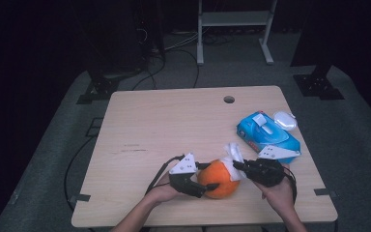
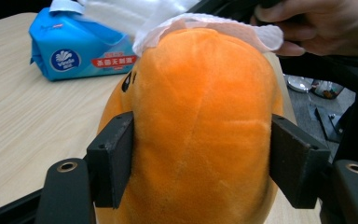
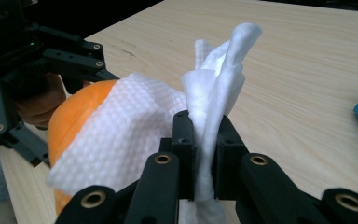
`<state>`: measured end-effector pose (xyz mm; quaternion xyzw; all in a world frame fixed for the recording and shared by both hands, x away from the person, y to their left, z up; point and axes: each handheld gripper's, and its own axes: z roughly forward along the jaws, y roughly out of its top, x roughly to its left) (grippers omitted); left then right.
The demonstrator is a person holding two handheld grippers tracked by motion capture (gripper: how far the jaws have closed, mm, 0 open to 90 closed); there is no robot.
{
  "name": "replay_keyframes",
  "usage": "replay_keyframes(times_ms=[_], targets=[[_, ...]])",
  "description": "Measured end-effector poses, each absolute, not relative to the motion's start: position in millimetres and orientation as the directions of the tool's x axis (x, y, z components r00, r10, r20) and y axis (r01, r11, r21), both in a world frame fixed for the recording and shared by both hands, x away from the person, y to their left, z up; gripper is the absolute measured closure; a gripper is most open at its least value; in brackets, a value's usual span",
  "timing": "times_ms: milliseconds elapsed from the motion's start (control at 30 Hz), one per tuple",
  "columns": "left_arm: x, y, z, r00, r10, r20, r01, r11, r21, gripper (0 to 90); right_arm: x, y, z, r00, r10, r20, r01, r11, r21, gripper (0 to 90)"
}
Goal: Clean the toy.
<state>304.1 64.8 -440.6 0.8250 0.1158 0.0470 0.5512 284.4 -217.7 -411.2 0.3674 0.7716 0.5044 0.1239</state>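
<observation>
**Wiping the plush: soft toy, limp wipe, two very different grips**

Your left gripper [image 1: 206, 181] is clamped across the round orange plush toy [image 1: 217, 178], one black pad on each flank; in the left gripper view the pads [image 2: 114, 156] press into the pile at about mid-height. The toy sits on the pale wooden table [image 1: 174, 121], near the front edge, between your two hands. Your right gripper [image 3: 204, 140] is pinched tight on a bunched white textured wet wipe [image 3: 121, 135], whose loose end drapes over the toy's top on the side nearest that gripper.

Expect the plush to be light and squashy. It will give under the pads rather than resist, so a grip on the widest part of the body, where you have it now, is likely the steadiest; a hold nearer the crown would probably let it roll or pop out. The fabric looks grippy, not slick, so moderate pressure should do.

The wipe is limp and thin and has no stiffness of its own. Hold it at the gathered fold, as you do, and leave a flap free to drag across the fabric. Pull too hard and it may slide through the jaws or tear.

The blue soft pack of wipes [image 1: 268, 136] lies well apart at the table's right side, with a small white rounded object [image 1: 285, 120] just behind it.
</observation>
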Motion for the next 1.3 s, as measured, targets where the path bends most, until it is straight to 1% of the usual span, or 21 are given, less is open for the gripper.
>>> replay_keyframes(times_ms=[200, 300, 367, 500, 600, 667, 800, 867, 933, 1100, 1233, 1300], targets=[[312.5, 73.2, -442.8, 0.955, 0.277, -0.106, 0.197, -0.329, 0.923, 30.5, 277.0, -214.1, -403.8, -0.726, 0.670, 0.151, 0.403, 0.238, 0.884, 80.9], [316.1, 76.5, -443.1, 0.948, 0.291, -0.130, 0.223, -0.310, 0.924, 30.9, 279.9, -216.8, -408.0, -0.720, 0.675, 0.161, 0.423, 0.244, 0.873, 81.0], [316.9, 76.6, -443.3, 0.946, 0.293, -0.141, 0.232, -0.304, 0.924, 30.9, 282.3, -220.2, -411.8, -0.711, 0.678, 0.188, 0.448, 0.230, 0.864, 81.0], [315.1, 73.3, -442.9, 0.947, 0.292, -0.135, 0.228, -0.310, 0.923, 30.9, 278.3, -215.7, -404.4, -0.723, 0.666, 0.183, 0.425, 0.220, 0.878, 81.1], [312.0, 70.3, -441.5, 0.950, 0.291, -0.112, 0.208, -0.325, 0.923, 30.9, 272.9, -208.4, -397.2, -0.759, 0.627, 0.176, 0.386, 0.215, 0.897, 81.0], [311.3, 70.0, -441.1, 0.951, 0.287, -0.111, 0.206, -0.328, 0.922, 30.9, 270.1, -205.0, -395.5, -0.777, 0.608, 0.164, 0.364, 0.221, 0.905, 80.8], [314.7, 73.7, -442.3, 0.948, 0.286, -0.139, 0.229, -0.312, 0.922, 31.4, 274.3, -210.5, -400.5, -0.753, 0.642, 0.143, 0.379, 0.245, 0.892, 80.8], [315.0, 73.5, -442.3, 0.948, 0.286, -0.141, 0.231, -0.311, 0.922, 31.5, 278.5, -216.3, -405.9, -0.731, 0.662, 0.165, 0.413, 0.238, 0.879, 80.8], [314.3, 72.3, -441.7, 0.948, 0.285, -0.141, 0.231, -0.313, 0.921, 32.1, 279.0, -218.1, -407.0, -0.727, 0.663, 0.177, 0.423, 0.231, 0.876, 81.0], [312.3, 73.0, -434.1, 0.947, 0.282, -0.153, 0.242, -0.316, 0.917, 37.1, 272.7, -208.7, -396.5, -0.756, 0.637, 0.154, 0.377, 0.232, 0.897, 81.0], [309.1, 73.6, -425.5, 0.955, 0.262, -0.143, 0.224, -0.315, 0.922, 39.5, 267.3, -205.6, -387.2, -0.779, 0.605, 0.166, 0.351, 0.202, 0.914, 81.0], [304.7, 68.9, -423.3, 0.959, 0.256, -0.118, 0.202, -0.332, 0.922, 39.6, 263.7, -202.3, -382.8, -0.788, 0.595, 0.158, 0.334, 0.198, 0.921, 81.0]])
